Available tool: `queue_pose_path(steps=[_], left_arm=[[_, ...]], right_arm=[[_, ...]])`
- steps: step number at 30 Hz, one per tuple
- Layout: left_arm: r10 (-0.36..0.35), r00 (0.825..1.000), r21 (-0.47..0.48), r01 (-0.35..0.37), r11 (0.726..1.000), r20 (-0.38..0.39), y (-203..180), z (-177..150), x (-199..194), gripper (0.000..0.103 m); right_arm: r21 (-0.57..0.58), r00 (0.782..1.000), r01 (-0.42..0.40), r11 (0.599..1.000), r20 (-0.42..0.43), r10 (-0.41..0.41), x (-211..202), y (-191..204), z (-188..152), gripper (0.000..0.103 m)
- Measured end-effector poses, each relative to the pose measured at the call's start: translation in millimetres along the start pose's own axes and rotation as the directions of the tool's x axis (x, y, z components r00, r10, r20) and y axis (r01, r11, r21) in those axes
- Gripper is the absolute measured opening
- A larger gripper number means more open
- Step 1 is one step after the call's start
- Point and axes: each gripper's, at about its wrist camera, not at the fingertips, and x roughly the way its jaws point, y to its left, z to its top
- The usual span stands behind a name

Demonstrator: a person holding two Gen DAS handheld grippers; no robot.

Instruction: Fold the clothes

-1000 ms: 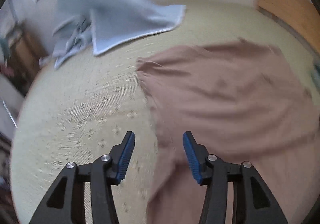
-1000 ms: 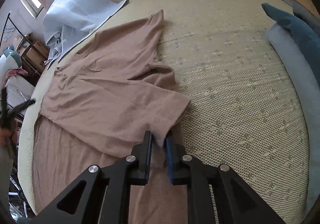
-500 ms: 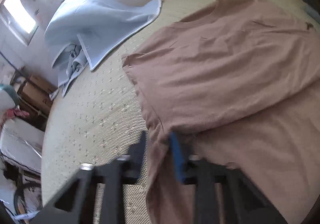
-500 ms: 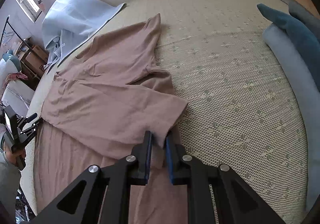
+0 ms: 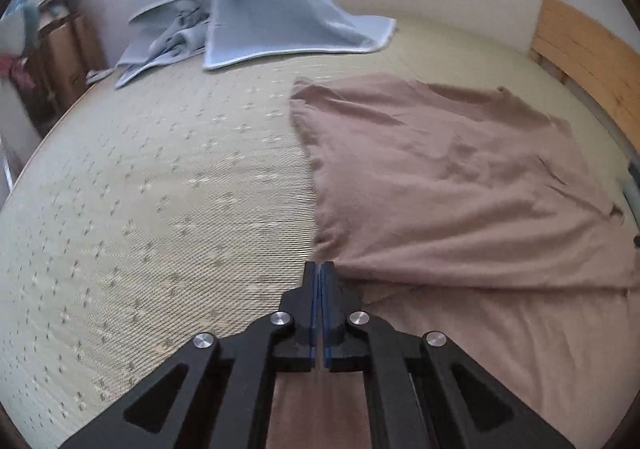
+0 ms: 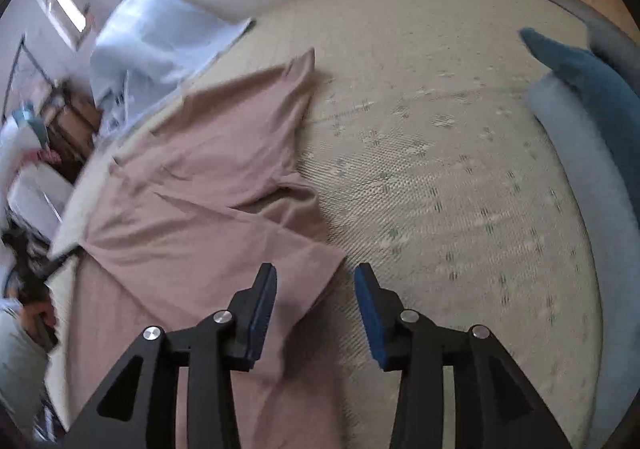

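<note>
I see a bed w/ a pale green woven mat (image 5: 168,177) as the surface. On it lies a brown garment (image 5: 460,185), partly folded over itself. A light blue blanket (image 5: 256,9) is bunched at the far corner, and blue pillows (image 6: 592,137) lie along the right edge

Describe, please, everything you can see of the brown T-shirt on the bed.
The brown T-shirt is soft, matte, wrinkled knit fabric lying on the woven bed mat. One part is folded over the rest, leaving a raised fold edge across it; a short sleeve points towards the wall. The left gripper is shut at that fold's corner. The right gripper is open, hovering over its right edge.
</note>
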Motion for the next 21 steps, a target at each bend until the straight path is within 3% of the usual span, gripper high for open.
queue_pose_path(steps=[5, 9, 10, 11, 12, 16, 21], left_arm=[[0.017, 1.000, -0.012, -0.017, 1.000, 0.006, 8.6, -3.7, 0.1, 0.000], [-0.032, 0.999, 0.039, 0.031, 0.999, 0.031, 4.9, -7.1, -7.2, 0.000], [-0.047, 0.998, 0.060, 0.045, 0.997, 0.036, 2.1, -8.6, -10.5, 0.002], [-0.060, 0.997, 0.073, 0.057, 0.996, 0.040, 0.1, -9.9, -13.6, 0.003], [-0.073, 0.996, 0.088, 0.069, 0.994, 0.046, -2.2, -11.3, -16.9, 0.005], [-0.064, 0.995, 0.223, 0.046, 0.974, 0.076, -19.2, -19.6, -26.2, 0.036], [0.032, 0.998, 0.291, -0.045, 0.956, 0.049, -30.4, -19.4, -6.8, 0.036]], right_arm=[[-0.126, 1.000, 0.013, 0.992, -0.013, -0.014, 10.0, 16.5, 6.0, 0.044], [-0.192, 0.998, 0.051, 0.980, -0.029, -0.058, 18.6, 29.3, 8.3, 0.041], [-0.191, 0.998, 0.058, 0.980, -0.024, -0.063, 18.9, 29.6, 8.8, 0.030], [-0.193, 0.998, 0.065, 0.979, -0.014, -0.069, 18.2, 30.3, 9.0, 0.005], [-0.198, 0.997, 0.073, 0.978, -0.005, -0.075, 17.6, 31.7, 8.9, 0.003], [-0.236, 0.997, 0.080, 0.968, 0.018, -0.078, 8.6, 37.3, 8.3, 0.002], [-0.236, 0.997, 0.054, 0.970, 0.071, -0.039, -12.9, 48.2, 16.3, 0.002]])
